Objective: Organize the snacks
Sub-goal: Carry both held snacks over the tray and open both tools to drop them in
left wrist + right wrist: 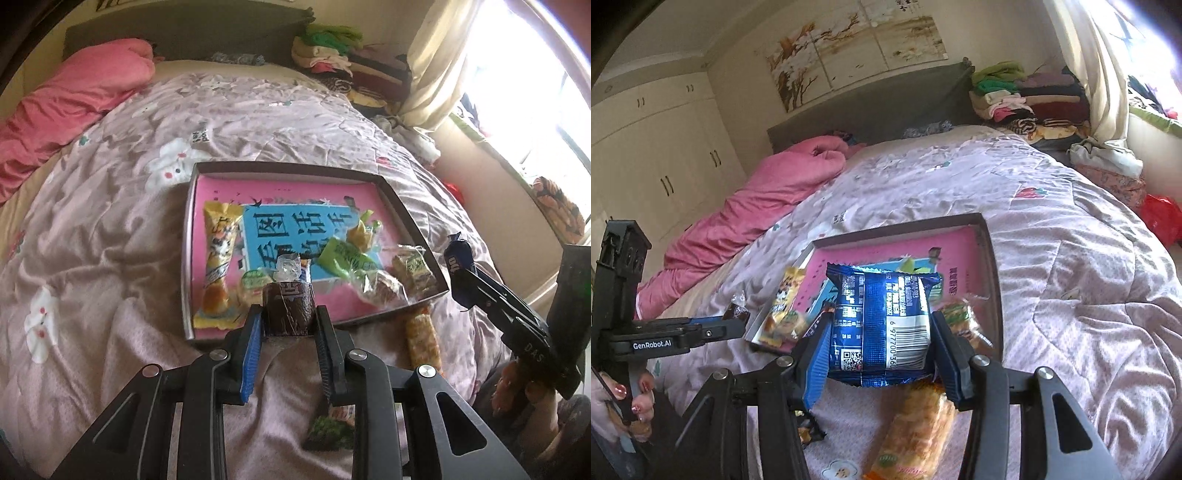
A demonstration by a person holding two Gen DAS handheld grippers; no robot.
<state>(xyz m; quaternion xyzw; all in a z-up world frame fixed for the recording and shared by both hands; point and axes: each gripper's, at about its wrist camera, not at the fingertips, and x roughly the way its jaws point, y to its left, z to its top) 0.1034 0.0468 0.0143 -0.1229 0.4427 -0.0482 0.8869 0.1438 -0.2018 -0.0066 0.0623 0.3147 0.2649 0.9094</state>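
Left gripper (pixel 288 317) clamped on a dark brown wrapped cake (pixel 288 306), held above the quilt (pixel 110 258) at the tray's near edge. Right gripper (pixel 881 332) clamped on a blue foil snack packet (pixel 882 321), above an orange cracker pack (pixel 916 424) lying on the quilt. Beyond: dark-rimmed tray (pixel 402 206) with pink liner, holding a yellow snack bag (pixel 218 258) at left and a green packet (pixel 343 258) at right.
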